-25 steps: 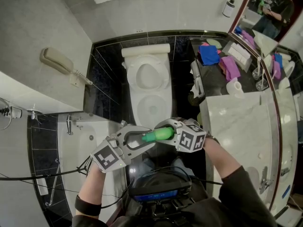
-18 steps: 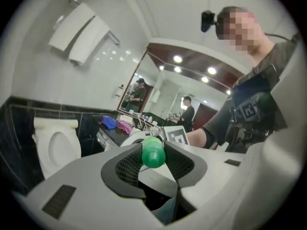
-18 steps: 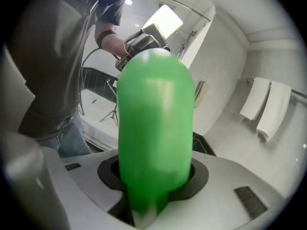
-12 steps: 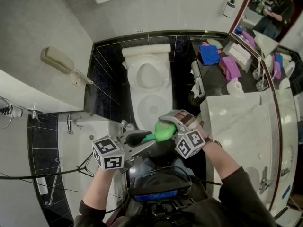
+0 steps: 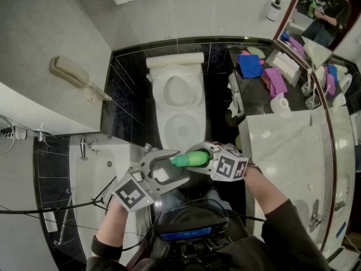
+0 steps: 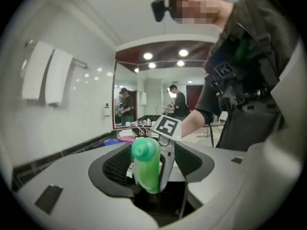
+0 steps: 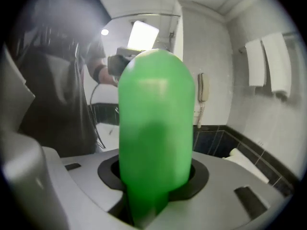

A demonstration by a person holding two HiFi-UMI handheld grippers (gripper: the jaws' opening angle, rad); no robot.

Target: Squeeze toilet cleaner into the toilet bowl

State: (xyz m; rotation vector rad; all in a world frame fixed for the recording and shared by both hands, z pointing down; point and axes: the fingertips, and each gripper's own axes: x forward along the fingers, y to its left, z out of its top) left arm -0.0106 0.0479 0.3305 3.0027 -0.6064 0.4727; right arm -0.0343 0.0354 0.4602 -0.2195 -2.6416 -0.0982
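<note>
Since the earlier frames, our two grippers have swung back level at lower centre of the head view, just below the white toilet (image 5: 163,123). Our left gripper (image 5: 174,167) has just been opening its jaws, which stand wide around the cap end without pressing it. Our right gripper (image 5: 199,159) clamps the green cleaner bottle (image 5: 190,160) by its body.
</note>
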